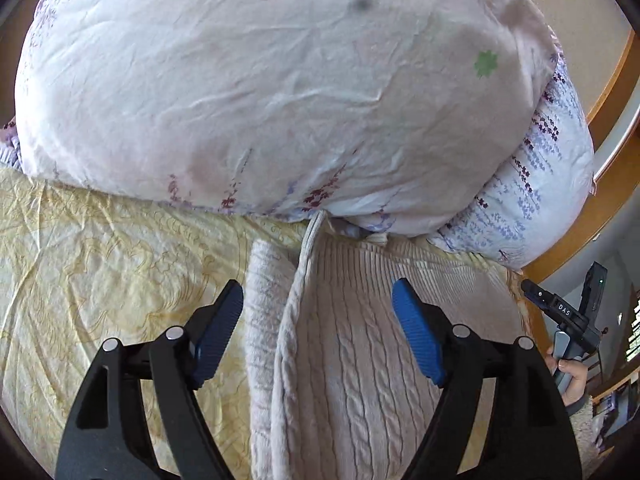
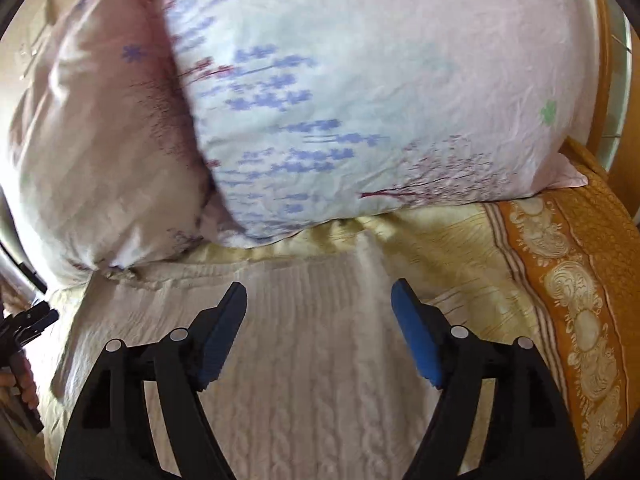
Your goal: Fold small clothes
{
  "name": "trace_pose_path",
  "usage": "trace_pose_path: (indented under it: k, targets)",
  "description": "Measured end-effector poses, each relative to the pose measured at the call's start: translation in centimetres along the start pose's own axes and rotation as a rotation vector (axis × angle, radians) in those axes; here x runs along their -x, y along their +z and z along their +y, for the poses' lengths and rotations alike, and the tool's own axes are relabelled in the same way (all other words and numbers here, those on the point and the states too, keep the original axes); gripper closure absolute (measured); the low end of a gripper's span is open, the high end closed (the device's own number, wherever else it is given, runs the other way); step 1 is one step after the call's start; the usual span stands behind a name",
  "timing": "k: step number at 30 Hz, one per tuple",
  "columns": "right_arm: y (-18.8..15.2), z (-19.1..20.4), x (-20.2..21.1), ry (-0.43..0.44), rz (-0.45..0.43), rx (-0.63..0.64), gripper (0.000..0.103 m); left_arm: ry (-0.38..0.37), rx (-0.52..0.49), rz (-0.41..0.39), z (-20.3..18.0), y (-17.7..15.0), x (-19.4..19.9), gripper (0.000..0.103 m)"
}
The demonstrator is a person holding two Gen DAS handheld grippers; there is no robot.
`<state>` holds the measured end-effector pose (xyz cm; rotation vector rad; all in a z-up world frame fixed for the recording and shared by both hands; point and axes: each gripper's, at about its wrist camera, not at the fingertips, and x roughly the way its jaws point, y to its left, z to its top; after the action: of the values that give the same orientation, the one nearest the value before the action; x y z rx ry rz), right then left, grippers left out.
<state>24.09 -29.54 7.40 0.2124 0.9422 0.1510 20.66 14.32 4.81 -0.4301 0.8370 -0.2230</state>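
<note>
The left gripper (image 1: 318, 300) hung above the bed with its jaws apart and nothing between its blue pads (image 1: 418, 336); beneath it lay a cream cable-knit sweater (image 1: 360, 360), spread on the yellow patterned bedspread (image 1: 100, 264); a fleecy fold of the garment (image 1: 264, 320) ran along the sweater's left edge in the left wrist view, and a ribbed band crossed its far end; the far end of the knit lay right against a big pale floral pillow (image 1: 260, 80), though whether it tucked beneath could not be told; at the right edge of that view a hand (image 1: 572, 380) gripped the handle of the other device, beyond the sweater's right side; the right gripper (image 2: 319, 300) likewise stood with its jaws wide apart, empty, over the same sweater (image 2: 312, 360), the pads clear of the cloth; the right wrist view was somewhat blurred; in it two floral pillows (image 2: 360, 100) lay side by side past the knit's far edge, the pinker one (image 2: 92, 140) to the left; to the right of the sweater the bedspread (image 2: 460, 248) showed an orange ornamented border (image 2: 572, 300); fingers (image 2: 24, 392) showed at the left edge of that view, closed round a dark handle.
</note>
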Motion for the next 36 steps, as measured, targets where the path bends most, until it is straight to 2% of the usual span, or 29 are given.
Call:
trace_pose_path:
  k: [3,5,7,10,13,18,21,25,29,30,31,32,36]
  targets:
    - [-2.2,4.3,-0.3,0.026,0.031,0.12,0.022,0.01,0.033,0.062,1.4,-0.8,-0.1,0.028]
    - [-3.8,7.1,-0.9,-0.024,0.044,0.243,0.022,0.006,0.054,0.093,2.1,-1.2,-0.6,0.028]
    - [-5.4,9.1,-2.0,-0.053,0.072,0.314,0.022,-0.006,0.072,0.124,2.1,-1.6,-1.6,0.031]
    - [-6.3,9.4,-3.1,-0.07,0.112,0.311,0.023,-0.009,0.071,0.15,2.0,-2.5,-2.2,0.031]
    - [-6.1,10.0,-3.3,-0.1,0.111,0.333,0.02,-0.023,0.062,0.141,1.9,-2.8,-2.1,0.031]
    - [-6.0,9.2,-3.7,-0.081,0.099,0.302,0.018,-0.104,0.113,0.14,2.3,-2.9,-2.4,0.033]
    - [-6.0,9.1,-3.6,-0.074,0.085,0.293,0.018,-0.148,0.148,0.146,2.5,-3.0,-2.7,0.042]
    - [-5.9,9.0,-3.7,-0.067,0.083,0.286,0.017,-0.256,0.291,0.166,3.9,-3.4,-3.5,0.056]
    - [-6.0,9.3,-3.6,-0.078,0.081,0.301,0.017,-0.246,0.308,0.165,3.7,-3.5,-3.6,0.06]
    - [-6.0,9.3,-3.6,-0.081,0.079,0.307,0.017,-0.243,0.315,0.168,3.6,-3.5,-3.7,0.065]
    - [-6.0,9.3,-3.5,-0.083,0.077,0.312,0.017,-0.235,0.321,0.171,3.5,-3.6,-3.8,0.076]
    - [-6.0,9.4,-3.5,-0.084,0.075,0.315,0.017,-0.227,0.323,0.171,3.3,-3.6,-3.9,0.083]
    - [-6.1,9.3,-3.5,-0.076,0.076,0.318,0.017,-0.227,0.336,0.139,2.5,-3.6,-3.5,0.087]
